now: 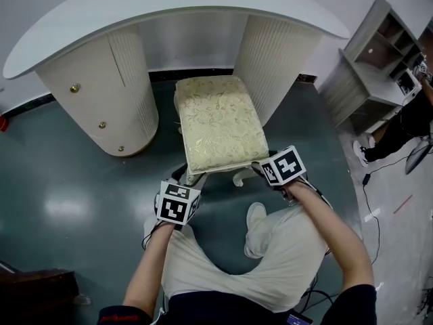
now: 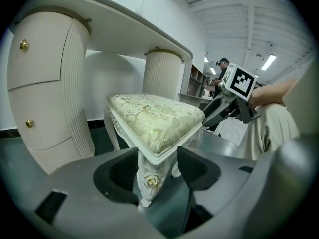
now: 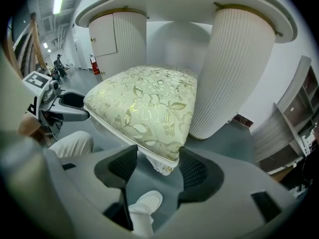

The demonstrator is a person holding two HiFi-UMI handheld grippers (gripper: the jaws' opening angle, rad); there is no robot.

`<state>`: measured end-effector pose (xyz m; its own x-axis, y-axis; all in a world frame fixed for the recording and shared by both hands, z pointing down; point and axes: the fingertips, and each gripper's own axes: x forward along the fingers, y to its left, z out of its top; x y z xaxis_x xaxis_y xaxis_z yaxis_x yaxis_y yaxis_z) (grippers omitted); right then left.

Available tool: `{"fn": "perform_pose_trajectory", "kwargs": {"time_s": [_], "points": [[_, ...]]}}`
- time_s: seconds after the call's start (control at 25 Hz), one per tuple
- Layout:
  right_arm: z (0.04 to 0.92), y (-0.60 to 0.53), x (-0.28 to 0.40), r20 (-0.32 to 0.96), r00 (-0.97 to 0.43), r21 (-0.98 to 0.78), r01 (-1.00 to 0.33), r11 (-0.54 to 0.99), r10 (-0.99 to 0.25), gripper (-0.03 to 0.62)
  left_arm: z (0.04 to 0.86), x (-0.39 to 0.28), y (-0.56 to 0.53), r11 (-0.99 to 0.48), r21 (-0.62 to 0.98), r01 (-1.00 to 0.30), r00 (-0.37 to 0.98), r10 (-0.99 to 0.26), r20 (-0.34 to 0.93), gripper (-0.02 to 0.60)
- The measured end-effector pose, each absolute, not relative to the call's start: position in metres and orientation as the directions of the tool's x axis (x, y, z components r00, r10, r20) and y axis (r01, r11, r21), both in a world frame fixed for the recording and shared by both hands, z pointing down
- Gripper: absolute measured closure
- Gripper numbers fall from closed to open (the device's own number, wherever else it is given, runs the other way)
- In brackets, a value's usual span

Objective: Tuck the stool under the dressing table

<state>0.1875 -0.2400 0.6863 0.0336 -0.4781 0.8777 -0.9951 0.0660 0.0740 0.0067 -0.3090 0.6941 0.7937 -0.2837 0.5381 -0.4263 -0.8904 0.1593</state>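
Our left forearm [image 1: 152, 263] stretches straight ahead to the stool [image 1: 220, 124], and the left gripper [image 1: 188, 177] clamps its jaws on the stool's near left corner, around the carved leg [image 2: 149, 176]. The stool's far half sits beneath the dressing table [image 1: 169, 5], flanked by its pedestals. Our right arm [image 1: 331, 232] angles inward, and the right gripper [image 1: 258, 169] pinches the stool's near right corner.

There is one stool [image 1: 220, 120] and one dressing table [image 1: 176, 5] with two ribbed pedestals [image 1: 279, 53]. Three gold knobs [image 1: 102, 124] dot the left one. Two grippers show, the left gripper [image 1: 187, 176] and the right gripper [image 1: 260, 170]. One shelf unit [image 1: 379, 59] stands far right.
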Motion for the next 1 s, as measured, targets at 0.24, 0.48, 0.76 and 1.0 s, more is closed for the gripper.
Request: {"fn": "perform_pose_trajectory", "kwargs": {"time_s": [0.24, 0.48, 0.76, 1.0], "points": [[0.689, -0.242, 0.192, 0.853, 0.017, 0.076, -0.993, 0.093, -0.522, 0.321, 0.697, 0.01, -0.308, -0.872, 0.139, -0.469, 0.78, -0.336, 0.528, 0.333], [0.686, -0.244, 0.192, 0.821, -0.013, 0.067, -0.991, 0.119, -0.571, 0.321, 0.692, 0.01, -0.305, -0.848, 0.117, -0.517, 0.758, -0.389, 0.524, 0.333], [0.69, -0.242, 0.193, 0.813, -0.024, 0.068, -0.988, 0.136, -0.582, 0.321, 0.697, 0.009, -0.3, -0.831, 0.113, -0.545, 0.737, -0.41, 0.538, 0.333], [0.689, -0.245, 0.196, 0.794, -0.033, 0.072, -0.986, 0.148, -0.607, 0.322, 0.695, 0.011, -0.3, -0.814, 0.085, -0.575, 0.709, -0.444, 0.549, 0.333]]}}
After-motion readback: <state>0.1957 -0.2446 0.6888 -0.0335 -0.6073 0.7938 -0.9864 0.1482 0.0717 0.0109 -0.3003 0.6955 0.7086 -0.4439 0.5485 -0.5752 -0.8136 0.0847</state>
